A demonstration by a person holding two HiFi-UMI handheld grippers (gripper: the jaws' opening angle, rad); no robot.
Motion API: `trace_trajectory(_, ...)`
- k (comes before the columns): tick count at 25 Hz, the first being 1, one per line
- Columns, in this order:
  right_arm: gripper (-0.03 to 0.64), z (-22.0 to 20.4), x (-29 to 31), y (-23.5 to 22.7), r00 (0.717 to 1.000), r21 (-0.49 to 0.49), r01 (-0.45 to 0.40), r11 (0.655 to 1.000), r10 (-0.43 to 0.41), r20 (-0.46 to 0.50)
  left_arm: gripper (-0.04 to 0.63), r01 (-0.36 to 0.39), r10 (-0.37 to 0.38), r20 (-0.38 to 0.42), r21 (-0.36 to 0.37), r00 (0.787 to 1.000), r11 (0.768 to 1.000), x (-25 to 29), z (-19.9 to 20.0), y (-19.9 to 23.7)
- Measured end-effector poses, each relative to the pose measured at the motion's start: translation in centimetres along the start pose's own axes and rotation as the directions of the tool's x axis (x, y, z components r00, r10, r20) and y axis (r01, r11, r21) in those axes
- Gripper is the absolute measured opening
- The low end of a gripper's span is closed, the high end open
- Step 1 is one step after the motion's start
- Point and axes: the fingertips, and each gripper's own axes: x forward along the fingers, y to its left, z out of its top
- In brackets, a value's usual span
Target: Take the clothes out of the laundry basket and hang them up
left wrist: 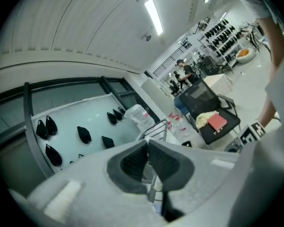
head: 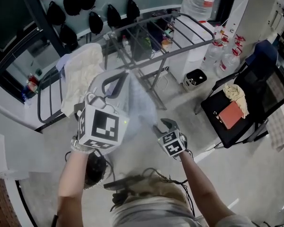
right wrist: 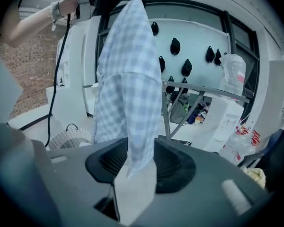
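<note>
Hanging straight down from the left gripper (head: pixel 117 82), whose jaws are clenched on its top edge, the blue-checked cloth (right wrist: pixel 128 79) is held with its long axis near vertical. Its lower end is dropped between the jaws of the right gripper (right wrist: pixel 135 157), which are spread wide with neither pad pressed on the fabric, so that end is not gripped. The right gripper is thus placed directly beneath the free end and is the nearer of the two to it. The drying rack (head: pixel 175 30) is set beyond both grippers, a cream towel (head: pixel 85 67) draped on its wing at the head view's left; the white basket (right wrist: pixel 68 138) is seen low behind the cloth. A closing of the right jaws on the hem is judged to be what spreading it over a rail depends on.
</note>
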Motion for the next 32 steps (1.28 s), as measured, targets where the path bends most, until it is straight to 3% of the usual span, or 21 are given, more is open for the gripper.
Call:
trace_trajectory(1,0.155,-0.6,0.2,-0.5,1.000,-0.004,-0.002,1.000,0.002,-0.012,0.003,-0.004,0.004,0.000,0.000,1.000,1.000,0.3,0.3,0.0)
trace_trajectory(2,0.115,-1.1,0.3,-1.0,1.000,-0.009,-0.005,1.000,0.004,-0.024,0.003,-0.008,0.008,-0.002,-0.001,1.000,1.000,0.5,0.5,0.0)
trace_trajectory(3,0.028,-1.4,0.3,-1.5,0.999,-0.015,-0.003,1.000,0.002,-0.033,0.003,-0.011,0.011,-0.008,-0.001,1.000,1.000,0.8,0.5,0.0)
trace_trajectory(4,0.011,-1.7,0.1,-2.3,0.999,-0.018,0.006,1.000,-0.007,-0.041,0.003,-0.015,0.015,-0.019,-0.001,1.000,1.000,1.0,0.2,0.0)
trace_trajectory(12,0.009,-1.0,-5.7,-13.8,0.980,-0.007,0.197,0.980,-0.197,-0.026,0.003,-0.063,0.052,-0.158,-0.065,0.986,0.996,3.6,-6.0,0.8)
trace_trajectory(21,0.009,5.7,-9.6,-25.6,0.910,-0.070,0.415,0.907,-0.413,0.036,0.003,-0.061,0.039,-0.221,-0.096,0.975,0.994,9.6,-11.4,1.2)
trace_trajectory(32,0.009,17.1,-5.4,-35.7,0.875,-0.109,0.481,0.870,-0.467,0.130,0.003,-0.115,0.093,-0.231,-0.082,0.969,0.990,19.5,-14.9,8.8)
